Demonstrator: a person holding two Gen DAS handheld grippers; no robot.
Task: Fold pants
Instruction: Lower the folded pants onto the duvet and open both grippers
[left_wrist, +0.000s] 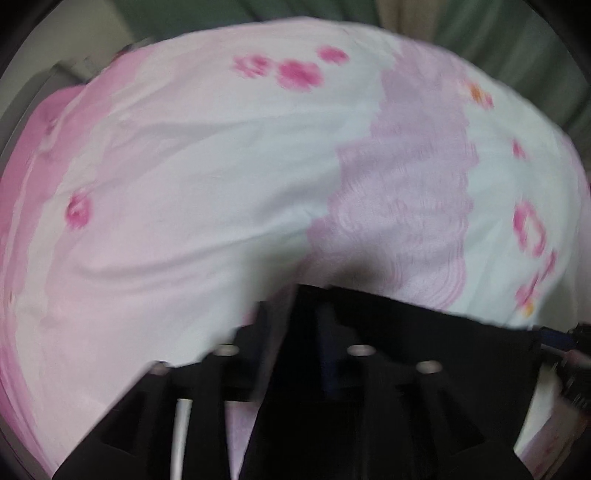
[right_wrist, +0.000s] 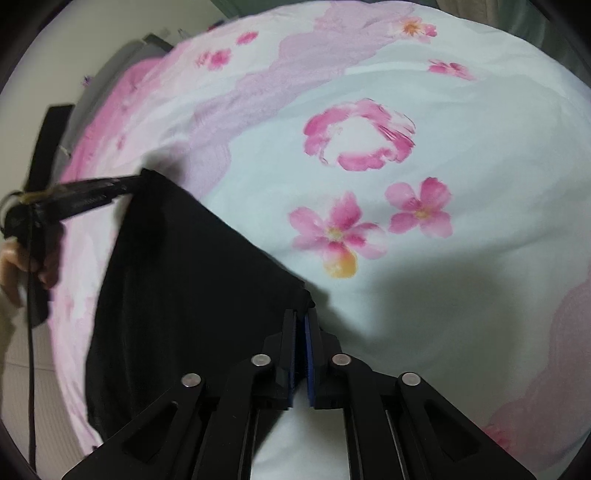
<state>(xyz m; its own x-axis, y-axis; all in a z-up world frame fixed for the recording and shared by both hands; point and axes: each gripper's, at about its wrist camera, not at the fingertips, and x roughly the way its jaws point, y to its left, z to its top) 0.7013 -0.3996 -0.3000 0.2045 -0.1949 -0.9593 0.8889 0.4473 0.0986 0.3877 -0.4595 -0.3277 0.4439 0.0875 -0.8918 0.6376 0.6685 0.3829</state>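
The black pants (right_wrist: 177, 280) hang stretched between my two grippers above a pink and white flowered bedsheet (right_wrist: 424, 288). In the right wrist view my right gripper (right_wrist: 301, 314) is shut on the near corner of the pants, its blue pads pressed together. My left gripper (right_wrist: 136, 181) shows there at the left, shut on the far corner of the pants. In the blurred left wrist view the pants (left_wrist: 424, 339) drape over my left gripper (left_wrist: 306, 295) and hide its fingertips. The right gripper's tip (left_wrist: 569, 339) shows at the right edge there.
The bed's flowered sheet (left_wrist: 221, 166) fills both views. Beyond its far edge are a pale wall (right_wrist: 110, 22) and green curtain (left_wrist: 498, 33). A person's hand (right_wrist: 14, 266) and a black cable (right_wrist: 31, 369) show at the left.
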